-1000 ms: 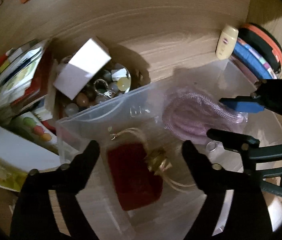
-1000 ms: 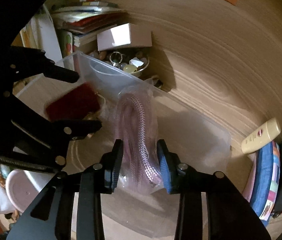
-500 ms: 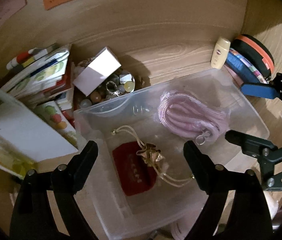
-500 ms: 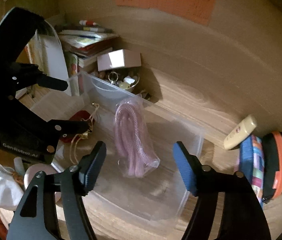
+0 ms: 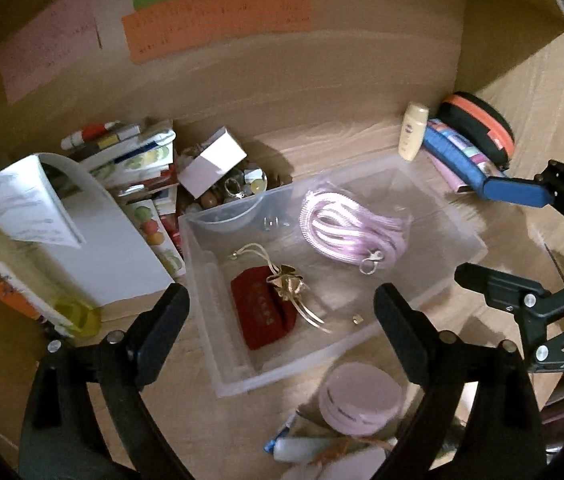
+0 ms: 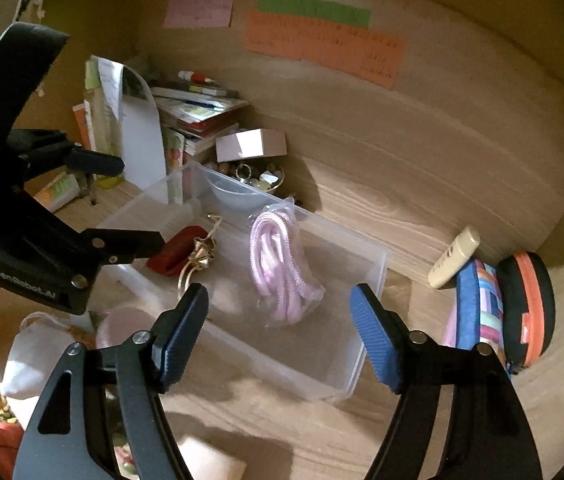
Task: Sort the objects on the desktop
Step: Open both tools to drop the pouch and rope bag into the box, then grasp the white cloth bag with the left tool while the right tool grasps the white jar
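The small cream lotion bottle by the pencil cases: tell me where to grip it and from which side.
Grip the cream lotion bottle across its flat mid-body, probably from above on the bin side. It lies tilted, leaning on the blue pencil case, which blocks that side. The right gripper is open and nearest.

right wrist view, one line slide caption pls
Open right gripper above clear plastic bin holding a bagged pink cord and red pouch.
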A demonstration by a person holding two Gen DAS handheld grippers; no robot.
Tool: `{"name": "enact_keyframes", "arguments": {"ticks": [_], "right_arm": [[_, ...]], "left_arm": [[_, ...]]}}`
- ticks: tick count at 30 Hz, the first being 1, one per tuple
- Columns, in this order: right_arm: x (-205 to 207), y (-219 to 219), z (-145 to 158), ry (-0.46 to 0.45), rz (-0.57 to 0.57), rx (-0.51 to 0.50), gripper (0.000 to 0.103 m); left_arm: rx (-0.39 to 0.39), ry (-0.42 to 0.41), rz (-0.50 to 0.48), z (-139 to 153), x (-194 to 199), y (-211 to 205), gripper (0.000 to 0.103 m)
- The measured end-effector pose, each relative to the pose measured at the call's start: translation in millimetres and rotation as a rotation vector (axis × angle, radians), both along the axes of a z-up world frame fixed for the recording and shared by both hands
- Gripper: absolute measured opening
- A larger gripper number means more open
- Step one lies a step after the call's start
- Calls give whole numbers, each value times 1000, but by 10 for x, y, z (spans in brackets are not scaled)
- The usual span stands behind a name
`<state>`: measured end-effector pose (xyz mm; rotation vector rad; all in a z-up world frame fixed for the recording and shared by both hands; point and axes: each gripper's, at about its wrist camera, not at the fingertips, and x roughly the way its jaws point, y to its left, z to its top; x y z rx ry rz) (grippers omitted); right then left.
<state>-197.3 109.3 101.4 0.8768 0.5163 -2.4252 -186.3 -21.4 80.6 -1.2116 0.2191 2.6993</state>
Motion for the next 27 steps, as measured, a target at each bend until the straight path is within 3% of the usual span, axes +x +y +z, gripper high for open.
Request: {"name": "enact_keyframes", "arguments": {"ticks": [5, 18, 27], "right_arm": [[227, 104, 34, 20, -11, -28, 82], [947, 421, -108, 47, -72, -80, 82], [1290, 536, -418, 23, -114, -113, 82]], "left_arm": [[3, 32, -6, 83, 241, 12, 96], [20, 70, -11, 33, 995, -196, 96], [20, 48, 22, -236, 1375, -351, 97]]}}
